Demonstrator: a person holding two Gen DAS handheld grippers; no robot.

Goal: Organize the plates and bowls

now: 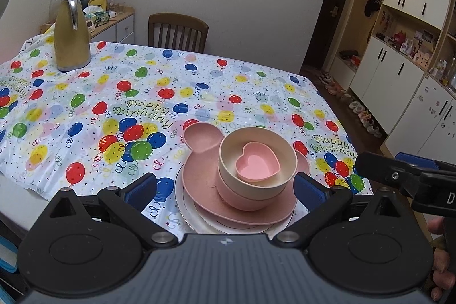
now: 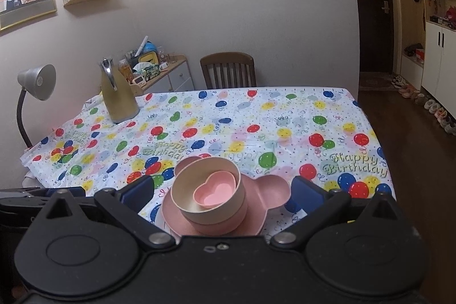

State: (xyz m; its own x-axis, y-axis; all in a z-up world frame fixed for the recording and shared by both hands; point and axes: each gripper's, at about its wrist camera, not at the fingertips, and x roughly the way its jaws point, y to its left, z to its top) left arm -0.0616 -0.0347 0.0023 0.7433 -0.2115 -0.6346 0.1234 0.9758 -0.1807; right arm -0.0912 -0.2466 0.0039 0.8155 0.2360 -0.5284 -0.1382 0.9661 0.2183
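- Desk (image 1: 199, 81): the whole stack sits near its front edge, between both tongs.
- White plate (image 1: 185, 207) lowest, pink plate (image 1: 205, 190) on it, bowls (image 1: 256, 161) nested, heart dish (image 1: 258, 163) topmost.
- Left tongs (image 1: 225, 188) and right tongs (image 2: 221, 193) both gape wide, holding nothing.
- Looks finished; if moving it, grip low and keep level.

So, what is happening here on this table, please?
A person holds two grippers over a stack of dishes on the balloon tablecloth. The heart-shaped dish sits in the cream bowl, which sits in a pink bowl on the pink bear-shaped plate, on a white plate. The left gripper and right gripper are both open and hold nothing.
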